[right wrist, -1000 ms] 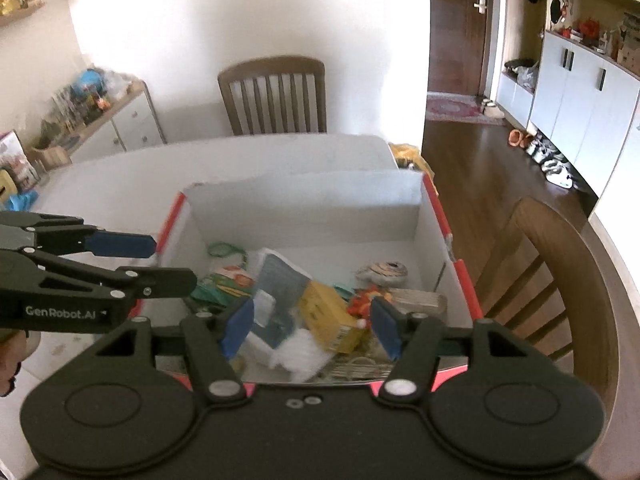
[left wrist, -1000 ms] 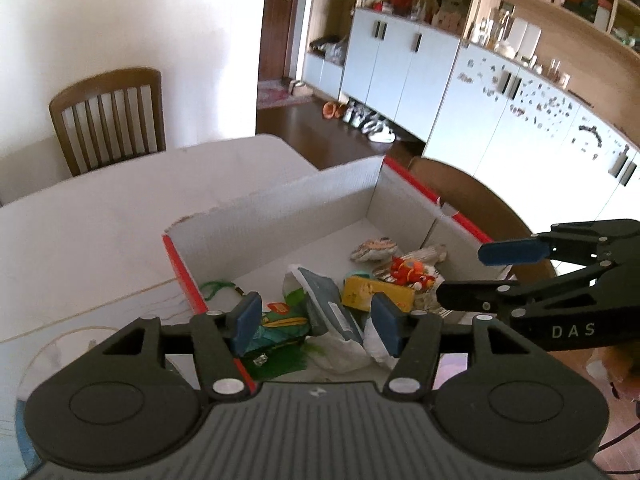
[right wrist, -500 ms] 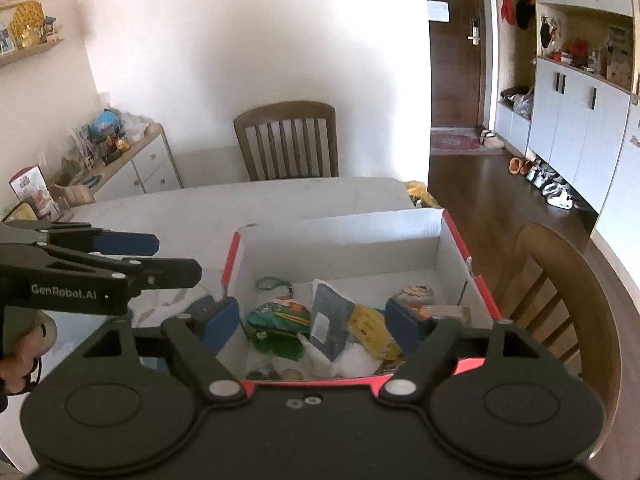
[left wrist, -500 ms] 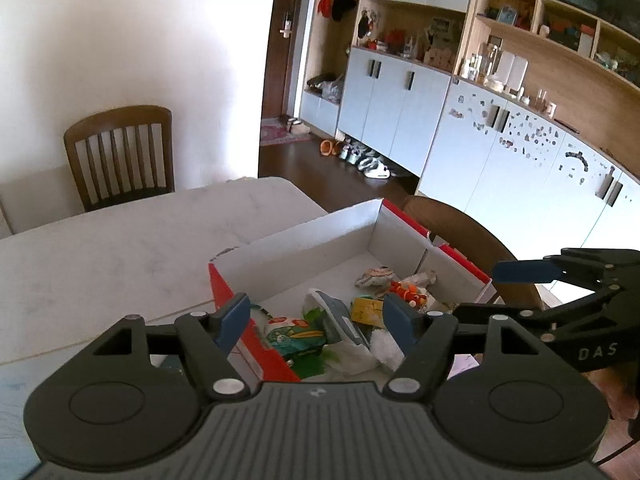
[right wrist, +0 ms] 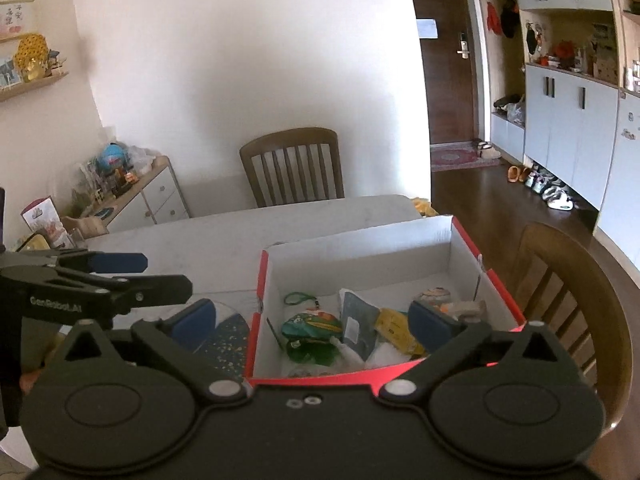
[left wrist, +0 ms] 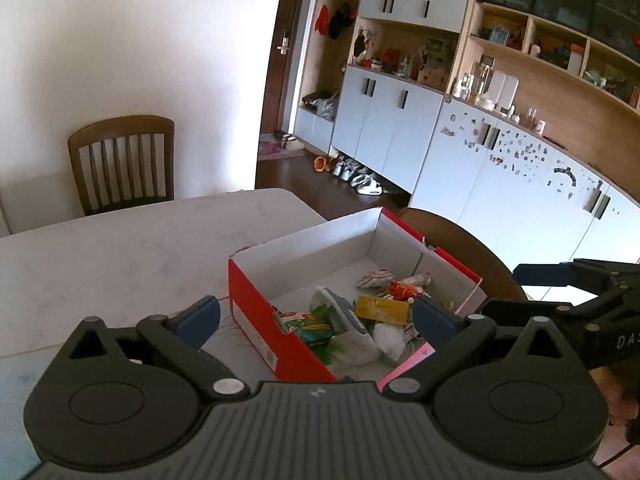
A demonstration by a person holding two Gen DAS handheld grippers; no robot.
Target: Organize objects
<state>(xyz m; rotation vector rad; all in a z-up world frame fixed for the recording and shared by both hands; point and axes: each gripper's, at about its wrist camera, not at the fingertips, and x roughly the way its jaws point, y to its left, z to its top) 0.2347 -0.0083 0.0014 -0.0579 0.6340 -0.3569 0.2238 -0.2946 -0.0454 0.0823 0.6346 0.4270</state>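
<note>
A red cardboard box with a white inside stands on the pale table. In it lie a green snack bag, a grey pouch, a yellow packet, an orange toy and white wrappers. My left gripper hangs above and short of the box, jaws opening wide with nothing gripped. My right gripper is likewise back from the box's near edge, jaws opening and empty. Each gripper shows at the side of the other's view.
A wooden chair stands at the table's far side, another at the right of the box. A dark speckled mat lies left of the box. Cabinets and a low sideboard line the walls.
Both grippers have pulled back and up from inside the box while their jaws spread wide. The box now looks smaller and farther off. Nothing was lifted out.
</note>
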